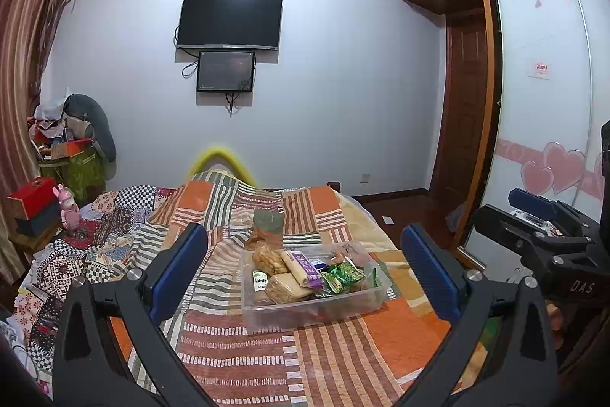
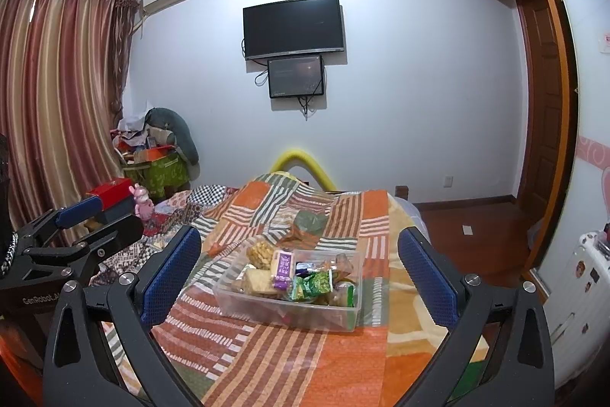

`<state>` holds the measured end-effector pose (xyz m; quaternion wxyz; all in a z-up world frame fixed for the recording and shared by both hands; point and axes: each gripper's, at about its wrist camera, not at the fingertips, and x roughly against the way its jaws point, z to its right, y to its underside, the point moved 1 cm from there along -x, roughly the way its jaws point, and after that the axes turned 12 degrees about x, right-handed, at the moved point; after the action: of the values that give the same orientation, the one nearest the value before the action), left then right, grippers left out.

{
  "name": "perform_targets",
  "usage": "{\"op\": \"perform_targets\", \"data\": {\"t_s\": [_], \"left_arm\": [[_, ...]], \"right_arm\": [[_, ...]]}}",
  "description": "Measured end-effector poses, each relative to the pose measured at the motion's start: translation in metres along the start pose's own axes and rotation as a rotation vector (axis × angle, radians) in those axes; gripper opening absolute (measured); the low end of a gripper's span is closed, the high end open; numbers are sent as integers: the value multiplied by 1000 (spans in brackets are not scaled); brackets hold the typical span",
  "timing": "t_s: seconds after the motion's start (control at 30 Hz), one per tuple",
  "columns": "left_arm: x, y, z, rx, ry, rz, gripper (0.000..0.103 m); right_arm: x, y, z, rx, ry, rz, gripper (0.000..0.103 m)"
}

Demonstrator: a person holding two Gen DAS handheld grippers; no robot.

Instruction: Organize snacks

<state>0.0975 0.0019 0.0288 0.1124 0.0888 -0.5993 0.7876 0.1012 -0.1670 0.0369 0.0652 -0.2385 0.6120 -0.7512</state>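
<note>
A clear plastic box (image 1: 366, 302) (image 2: 244, 306) sits on the striped orange bedspread (image 1: 324, 349) (image 2: 289, 361). It holds several snacks: a purple-labelled packet (image 1: 303, 266) (image 2: 284, 267), green packets (image 1: 343, 275) (image 2: 314, 285), a bag of puffs (image 1: 267, 260) (image 2: 261, 252) and crackers (image 1: 286, 288) (image 2: 259, 281). A green pouch (image 1: 268, 220) (image 2: 310, 222) lies on the bed behind the box. My left gripper (image 1: 305, 254) is open and empty, held above the bed short of the box. My right gripper (image 2: 299, 254) is open and empty too, beside the left.
Patchwork quilts (image 1: 84, 246) and a pink toy (image 1: 68, 208) (image 2: 143, 203) lie at the bed's left. A red box (image 1: 32, 197) and piled clutter (image 1: 72, 147) stand by the curtain. A wardrobe (image 1: 541, 102) and wooden floor (image 2: 469, 227) are on the right.
</note>
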Motion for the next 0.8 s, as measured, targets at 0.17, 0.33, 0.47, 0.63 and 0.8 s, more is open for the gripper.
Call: {"op": "perform_targets", "data": {"t_s": [0.17,0.33,0.47,0.63,0.8], "left_arm": [[0,2,2,-8,6,-4,103],[1,3,4,-12,32,-10,103],[2,2,5,-18,43,-14,103],[3,3,6,-14,50,-17,103],[4,2,7,-20,47,-15,103]], "right_arm": [[1,2,1,-5,0,0,103],[2,2,1,-4,1,4,103],[2,2,1,-4,1,5,103],[2,2,2,-8,-3,5,103],[3,3,2,-18,-5,2,103]]}}
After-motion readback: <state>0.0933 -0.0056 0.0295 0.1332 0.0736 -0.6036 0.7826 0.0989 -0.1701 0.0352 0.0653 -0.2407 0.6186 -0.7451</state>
